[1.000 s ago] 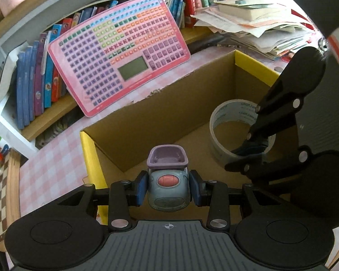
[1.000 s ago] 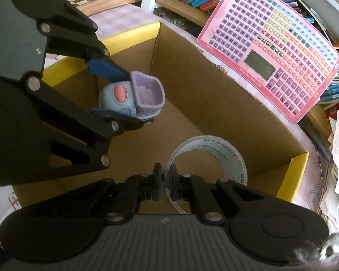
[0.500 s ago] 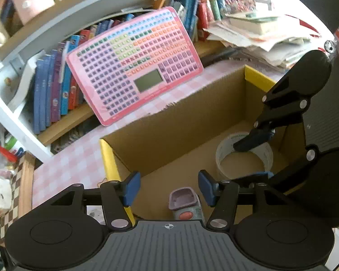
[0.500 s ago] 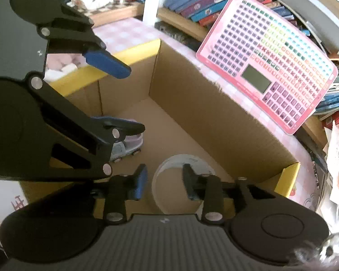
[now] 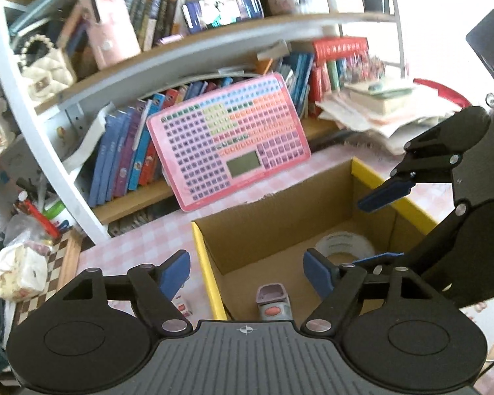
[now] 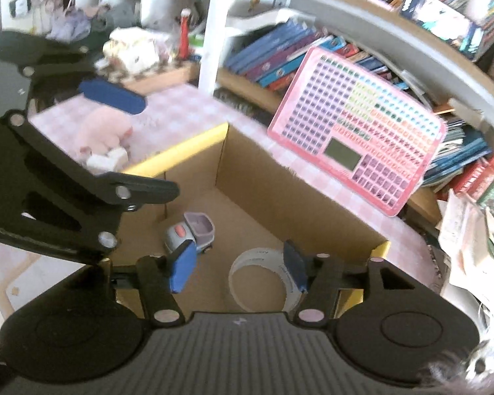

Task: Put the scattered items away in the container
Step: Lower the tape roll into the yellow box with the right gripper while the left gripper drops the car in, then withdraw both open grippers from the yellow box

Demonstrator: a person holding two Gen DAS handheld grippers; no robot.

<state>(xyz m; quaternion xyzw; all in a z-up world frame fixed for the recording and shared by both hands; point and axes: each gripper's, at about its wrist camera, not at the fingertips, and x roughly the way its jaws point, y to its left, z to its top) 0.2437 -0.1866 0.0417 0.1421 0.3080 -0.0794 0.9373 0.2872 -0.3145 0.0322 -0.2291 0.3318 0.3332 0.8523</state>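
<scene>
Hovering above the cardboard box (image 5: 273, 227), the left gripper (image 5: 247, 271) and right gripper (image 6: 235, 263) are both spread wide, holding nothing. Inside, the toy truck (image 6: 189, 235) sits at ten o'clock from the tape roll (image 6: 263, 276).

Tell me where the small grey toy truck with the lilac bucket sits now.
The small grey toy truck stands on the floor of the cardboard box, near its left corner, left of the clear tape roll.

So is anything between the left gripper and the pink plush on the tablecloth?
Nothing visible. The left gripper hangs open beside the cardboard box; pink plush and small white toy lie uncovered on the tablecloth beyond it.
</scene>
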